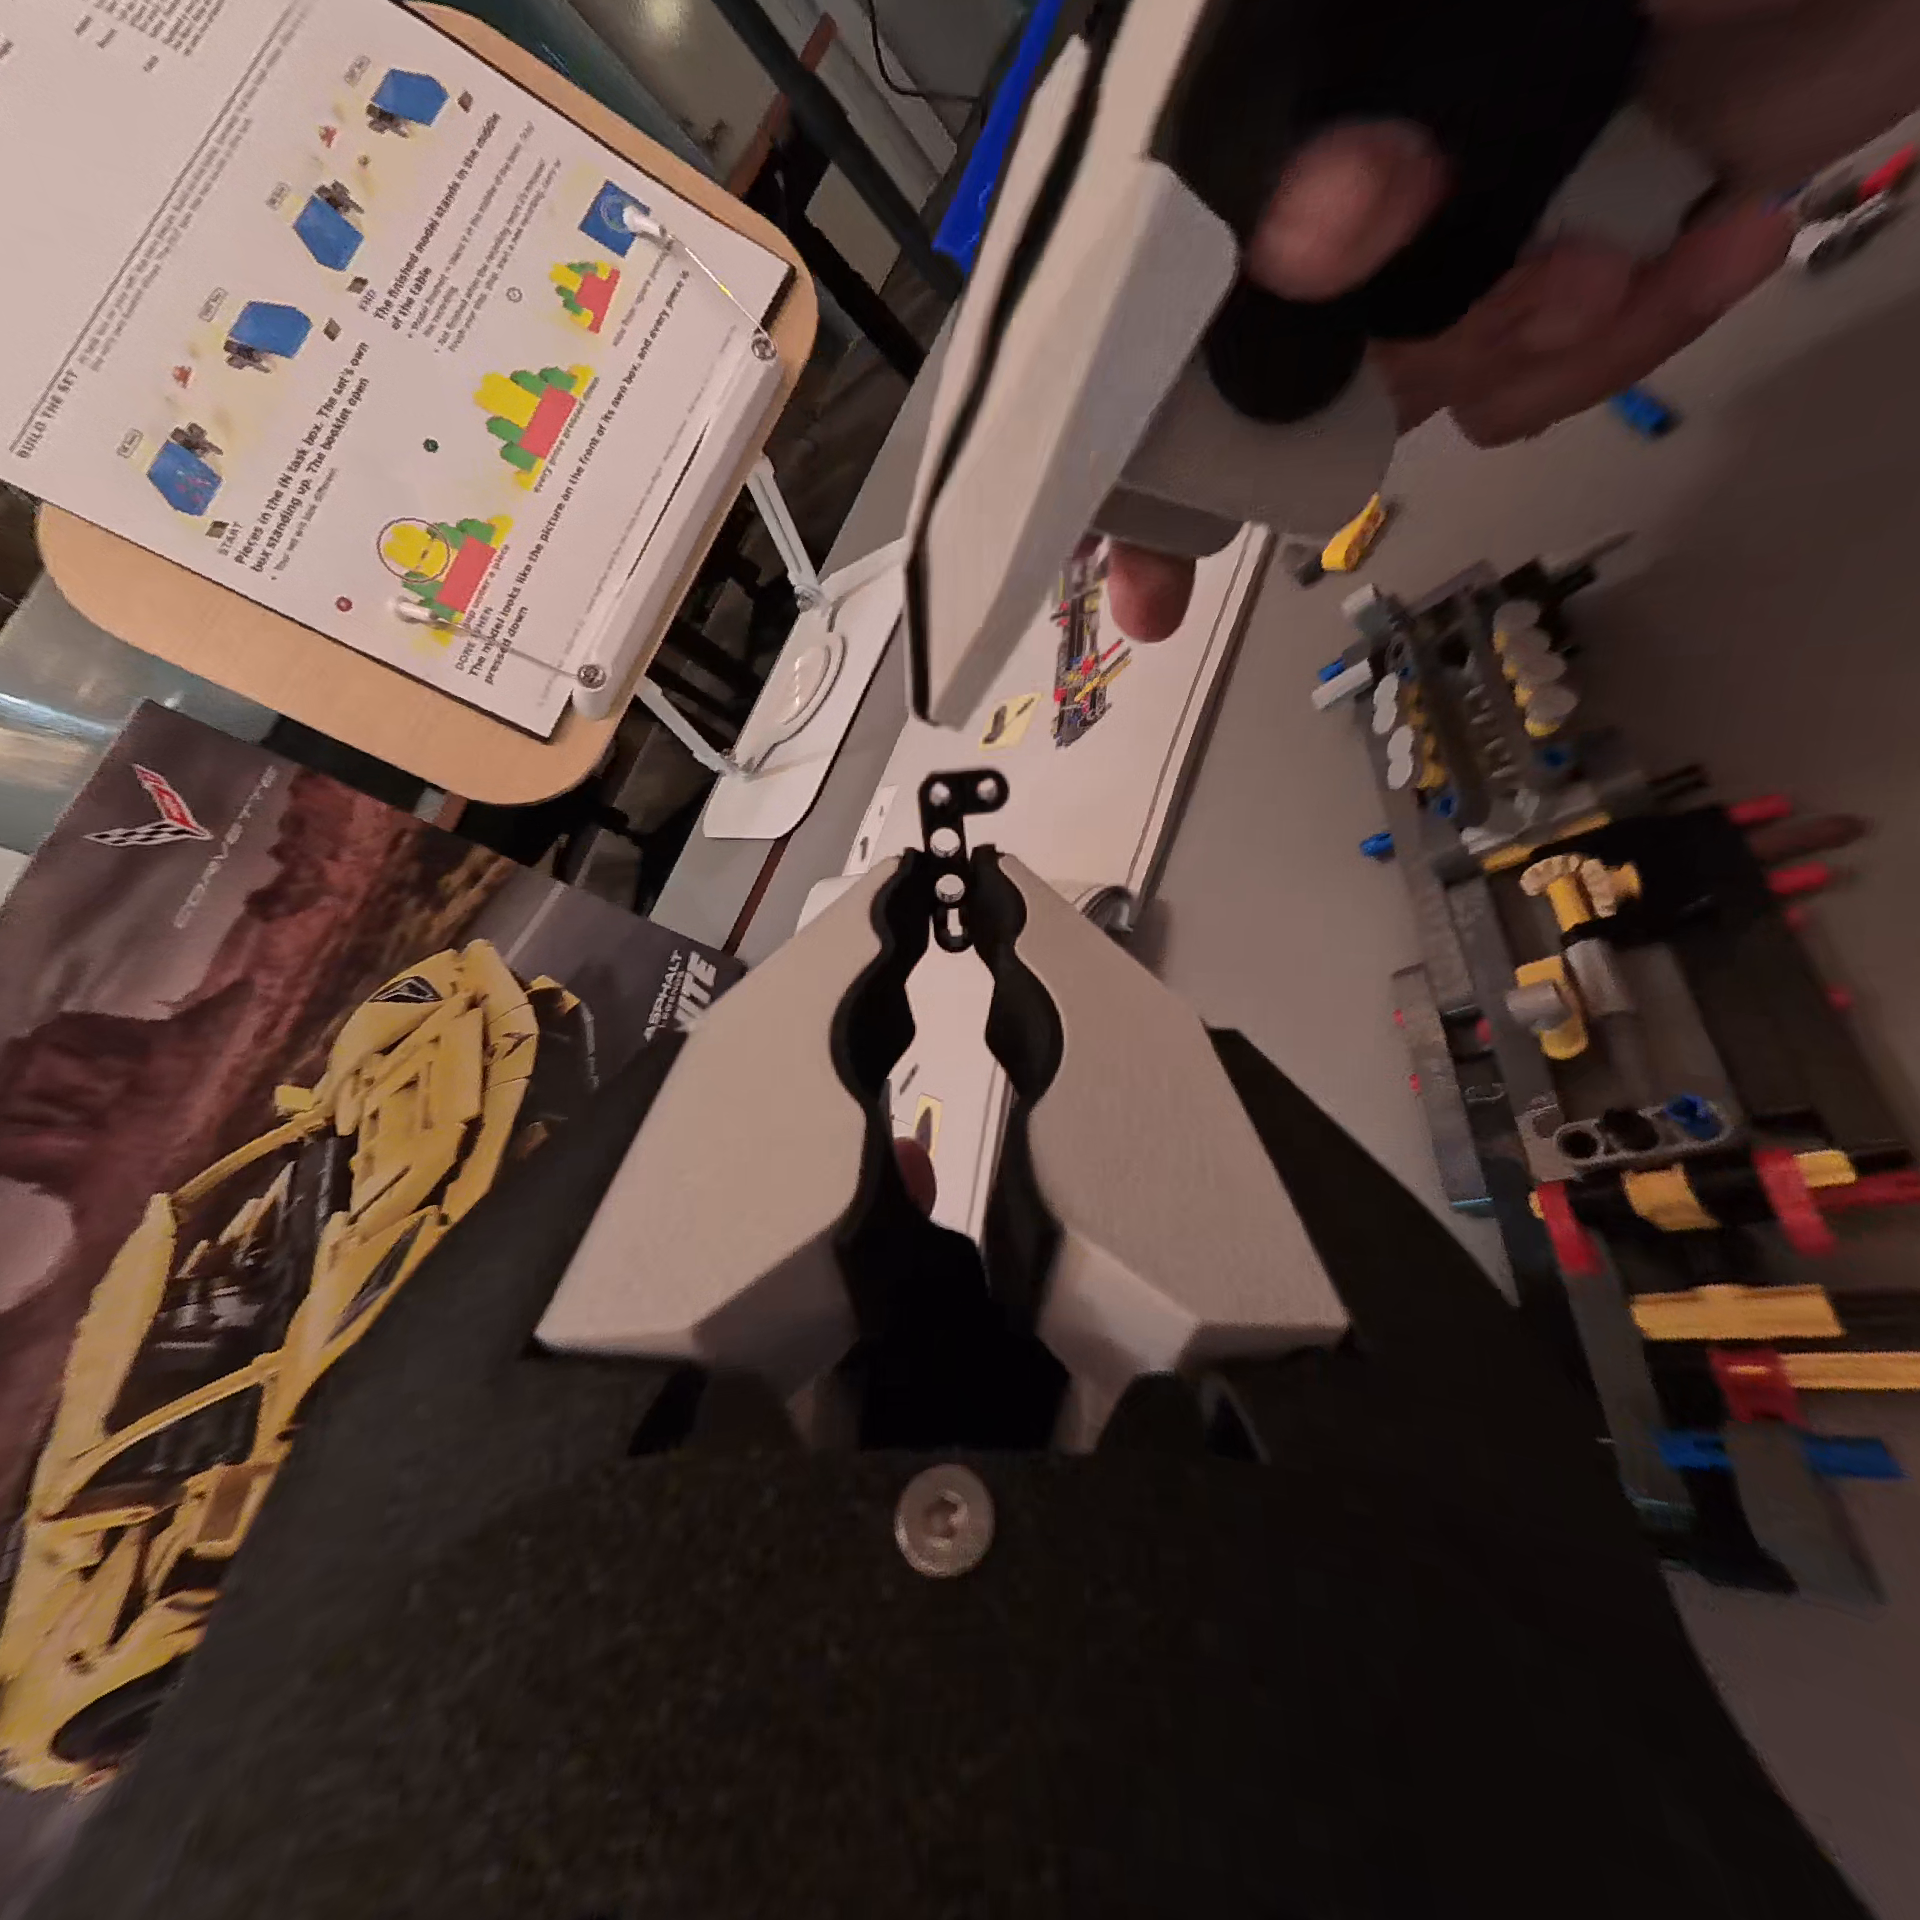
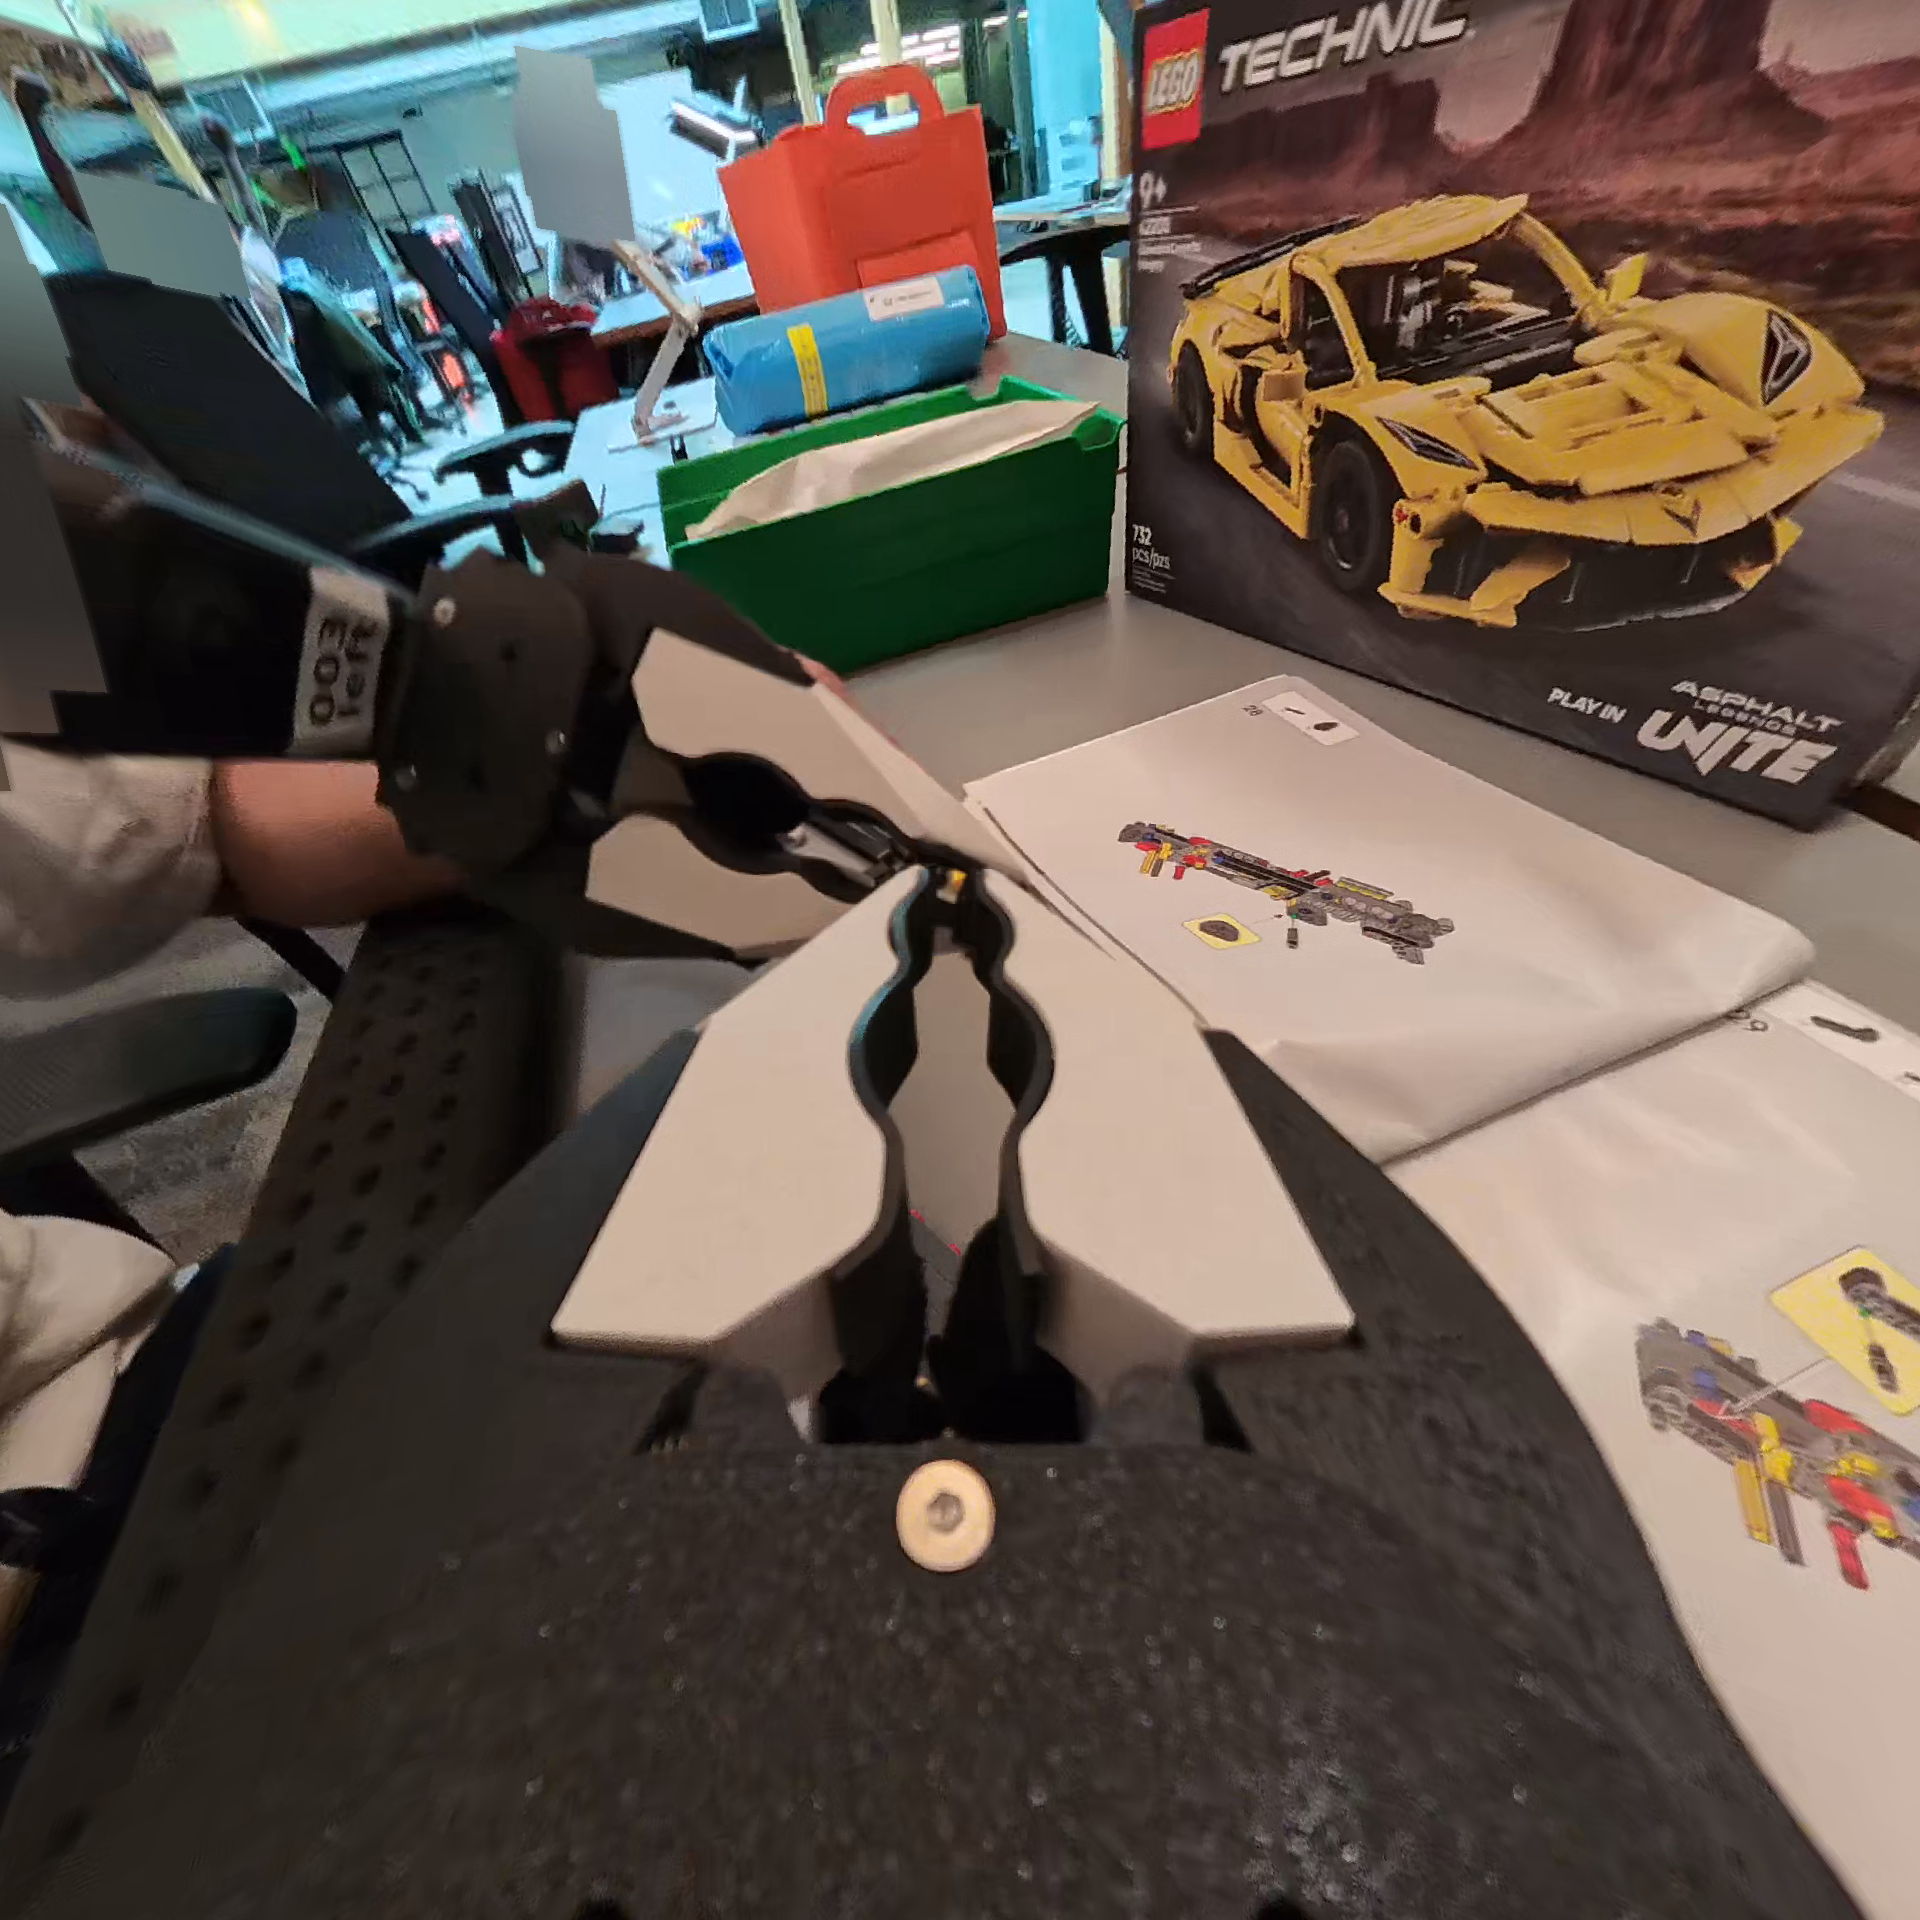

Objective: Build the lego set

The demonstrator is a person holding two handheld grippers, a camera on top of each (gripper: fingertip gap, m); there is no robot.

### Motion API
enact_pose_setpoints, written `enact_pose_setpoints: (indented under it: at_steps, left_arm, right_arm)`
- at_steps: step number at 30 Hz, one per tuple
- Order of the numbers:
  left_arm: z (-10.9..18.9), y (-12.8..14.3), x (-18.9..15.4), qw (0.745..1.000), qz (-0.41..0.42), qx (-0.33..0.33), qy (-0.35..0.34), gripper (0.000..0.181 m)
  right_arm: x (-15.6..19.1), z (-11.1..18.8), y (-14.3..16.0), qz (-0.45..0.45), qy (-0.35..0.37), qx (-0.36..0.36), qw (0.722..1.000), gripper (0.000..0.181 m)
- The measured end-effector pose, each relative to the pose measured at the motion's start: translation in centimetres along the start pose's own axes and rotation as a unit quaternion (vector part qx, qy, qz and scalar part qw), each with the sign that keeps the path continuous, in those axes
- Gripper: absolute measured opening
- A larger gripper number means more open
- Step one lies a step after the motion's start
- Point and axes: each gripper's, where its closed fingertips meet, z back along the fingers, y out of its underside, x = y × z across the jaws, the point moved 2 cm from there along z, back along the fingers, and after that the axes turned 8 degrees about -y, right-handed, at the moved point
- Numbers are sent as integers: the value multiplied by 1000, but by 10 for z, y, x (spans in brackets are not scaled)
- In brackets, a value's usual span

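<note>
Your left hand-held gripper [image 1: 951, 883] is pinched narrow on a black L-shaped beam [image 1: 956, 831], gripping its long leg so the short leg and two open pin holes stick out past the tips, up in the air above the open manual [image 1: 1174, 727]. Your right hand-held gripper [image 2: 948, 891] is also nearly closed, and something small and yellow sits at its tips; whether it truly clamps that bit you cannot tell from here. The two tips almost meet, left coming in from the side.

The beam is light, rigid plastic, smooth enough to twist in the pads if you push off-axis. Keep your hold on the long leg, clear of the holes you need. Any pin should need a firm, straight press; a skewed one will likely pivot the beam or pop it loose.

The half-built chassis [image 1: 1621, 1091] lies well apart on the grey surface [image 1: 1299, 1039], with loose pieces around it. The box [image 2: 1507, 364] stands behind the manual.
</note>
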Motion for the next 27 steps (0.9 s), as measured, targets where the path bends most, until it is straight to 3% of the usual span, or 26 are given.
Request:
enact_pose_setpoints:
  at_steps: [9,22,27]
  left_arm:
    - [-2,3,-9,999,-26,34,-6,7]
    - [4,-6,-10,997,-78,18,-22,6]
    - [7,-11,-10,998,-67,-9,-10,6]
  right_arm:
    - [-12,-5,17,17,51,56,997,12]
    - [-12,-3,21,-4,16,44,999,2]
    - [-14,2,19,-32,-20,21,999,15]
